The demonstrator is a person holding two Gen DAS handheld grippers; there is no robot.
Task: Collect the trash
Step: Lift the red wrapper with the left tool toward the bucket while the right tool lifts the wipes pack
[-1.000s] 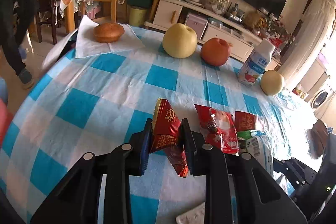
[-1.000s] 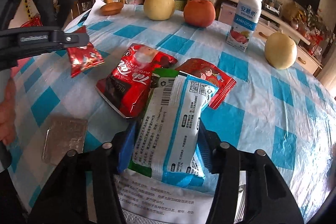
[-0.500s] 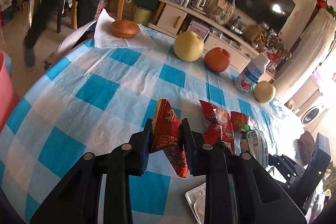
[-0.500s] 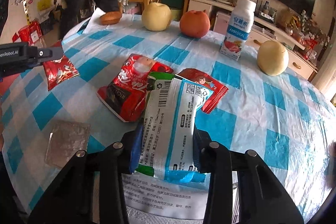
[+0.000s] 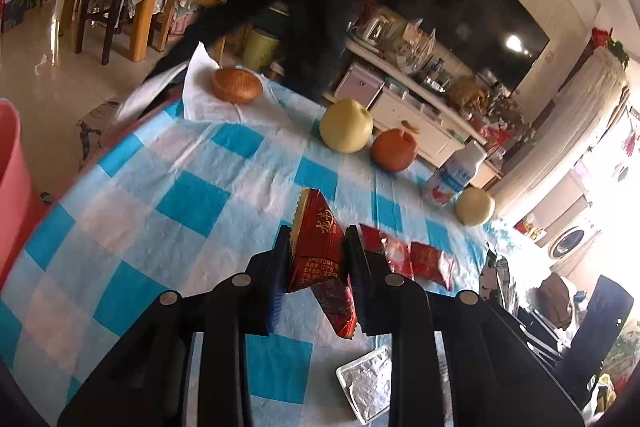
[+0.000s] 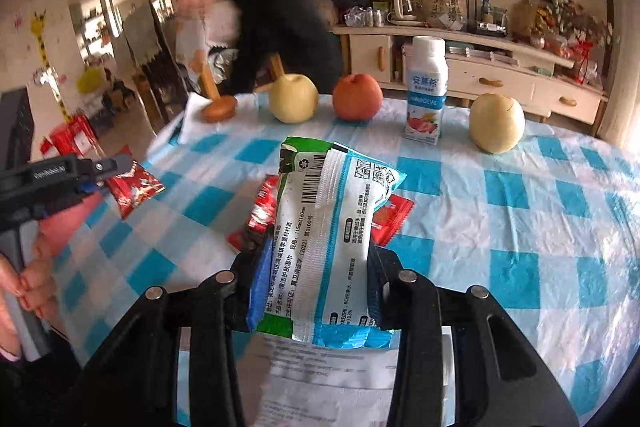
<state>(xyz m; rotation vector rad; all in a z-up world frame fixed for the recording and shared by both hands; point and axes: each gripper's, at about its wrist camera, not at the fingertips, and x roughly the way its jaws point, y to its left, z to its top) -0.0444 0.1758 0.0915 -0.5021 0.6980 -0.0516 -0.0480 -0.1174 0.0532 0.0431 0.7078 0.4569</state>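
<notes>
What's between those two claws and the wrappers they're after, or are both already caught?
Nothing is in the way. The left gripper is shut on a red wrapper, and the right gripper is clamped on a white wipes pack. Both are lifted off the checked tablecloth. A pink bin shows beside the table.

Wrapper (image 5: pixel 320 251) is seen as glossy red foil. Wipes pack (image 6: pixel 324 239) is seen as smooth shiny plastic film. Tablecloth (image 5: pixel 192 203) is seen as thin, crinkled plastic. Blister (image 5: pixel 370 387): silvery foil. Grippers: matt black plastic.
</notes>
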